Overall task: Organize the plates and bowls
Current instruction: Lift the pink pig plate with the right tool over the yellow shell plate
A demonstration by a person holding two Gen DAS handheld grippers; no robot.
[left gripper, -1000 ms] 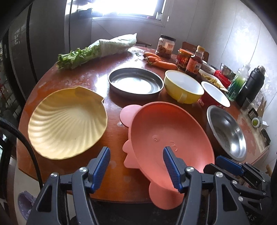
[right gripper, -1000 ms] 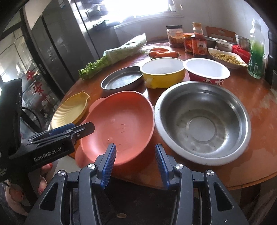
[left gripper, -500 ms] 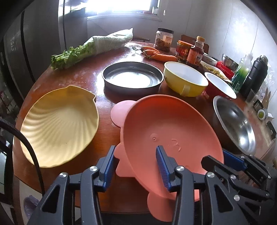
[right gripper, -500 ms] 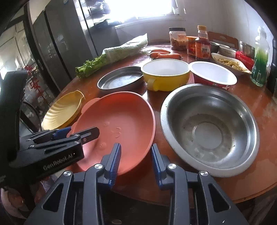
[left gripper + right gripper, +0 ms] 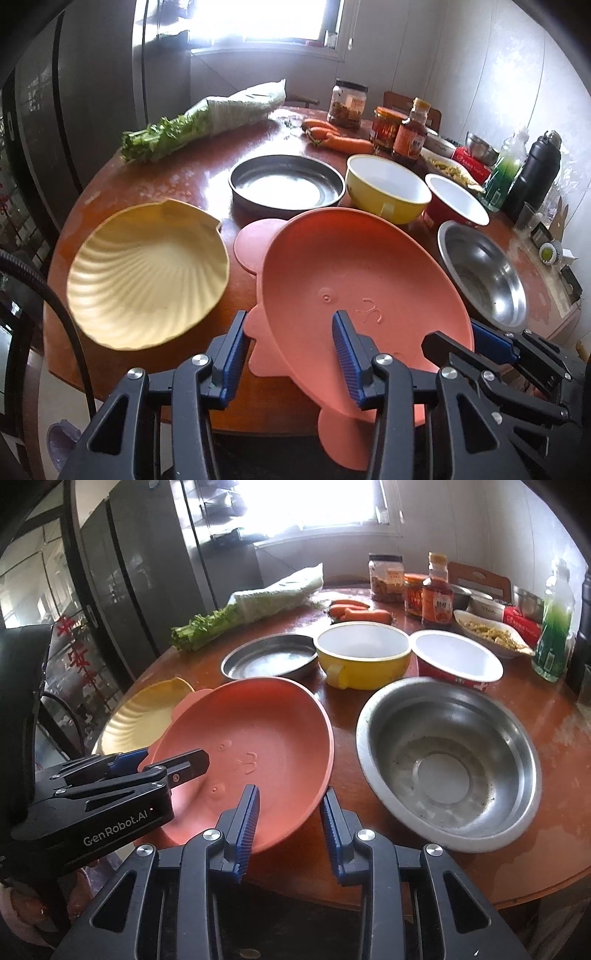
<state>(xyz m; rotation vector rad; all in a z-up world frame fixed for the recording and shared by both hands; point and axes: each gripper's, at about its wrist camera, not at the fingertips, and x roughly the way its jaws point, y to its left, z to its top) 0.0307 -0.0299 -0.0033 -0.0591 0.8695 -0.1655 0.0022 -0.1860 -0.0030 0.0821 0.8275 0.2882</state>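
With both my left jaws (image 5: 291, 341) and right jaws (image 5: 290, 814) clamped on the pink plate's (image 5: 354, 288) near rim at the table (image 5: 207, 173) edge, nothing is stacked yet.

A: Left gripper (image 5: 290, 350)?
B: Angled down. Its jaws have just closed, pinching the pink plate (image 5: 351, 266) at its near-left rim.
A: Right gripper (image 5: 290, 823)?
B: Same tilt, just closed too, clamped on the near-right rim.

On the table: two plates (image 5: 147, 273) (image 5: 354, 295), one pan (image 5: 286, 182), three bowls (image 5: 388, 192) (image 5: 456, 201) (image 5: 484, 273), three carrots (image 5: 343, 140), two jars (image 5: 347, 103) (image 5: 388, 127), three bottles (image 5: 412, 131) (image 5: 504, 173) (image 5: 533, 177).
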